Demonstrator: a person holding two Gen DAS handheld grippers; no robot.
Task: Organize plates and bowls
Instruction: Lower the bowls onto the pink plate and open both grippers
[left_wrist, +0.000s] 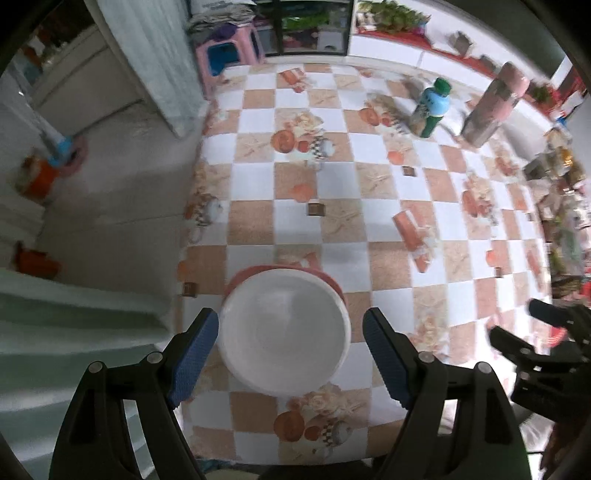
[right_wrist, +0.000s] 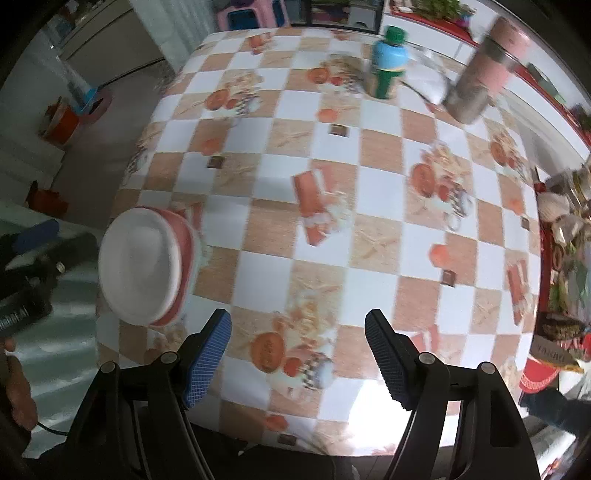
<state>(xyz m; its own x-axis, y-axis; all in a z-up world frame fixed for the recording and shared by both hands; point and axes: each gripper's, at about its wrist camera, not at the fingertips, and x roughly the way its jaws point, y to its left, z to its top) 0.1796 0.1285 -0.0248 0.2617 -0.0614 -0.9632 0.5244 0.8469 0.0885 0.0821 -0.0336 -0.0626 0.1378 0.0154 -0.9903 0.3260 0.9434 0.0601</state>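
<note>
Both tools gape empty, the left tool (left_wrist: 290, 345) straddling the white bowl (left_wrist: 284, 332) nested in a pink bowl (left_wrist: 334, 284) near the table (left_wrist: 369, 192) edge, where a careless nudge could tip the stack off.

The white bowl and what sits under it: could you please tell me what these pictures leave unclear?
- Left wrist view: the white bowl covers most of the pink dish; only its far rim shows.
- Right wrist view: blur hides how many pieces are stacked.
- Both views: the bottle label is unreadable.
</note>
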